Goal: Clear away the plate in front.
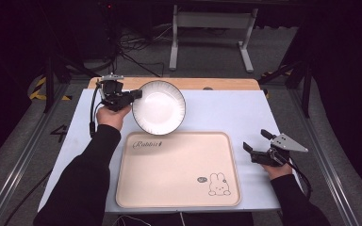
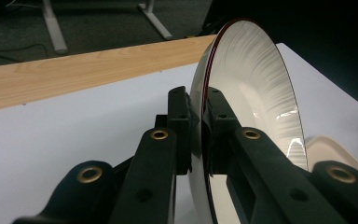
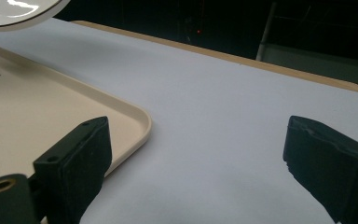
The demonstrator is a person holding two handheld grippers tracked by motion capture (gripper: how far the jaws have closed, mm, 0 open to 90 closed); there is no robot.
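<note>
white plate (image 1: 159, 106) pinched at its rim in your left gripper (image 1: 133, 95).
it hangs tilted above the table, just beyond the beige tray (image 1: 179, 172); your right gripper (image 1: 253, 143) rests beside the tray, jaws wide, empty.

Cream rabbit tray (image 1: 179, 197) on white table (image 1: 226, 110)

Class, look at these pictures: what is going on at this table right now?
A person works at a table with a gripper in each hand. The left gripper is clamped on the rim of a white plate and holds it tilted, off the table, just beyond the far edge of a beige tray. The tray lies bare. The right gripper rests open beside the tray's right edge, holding nothing.
</note>
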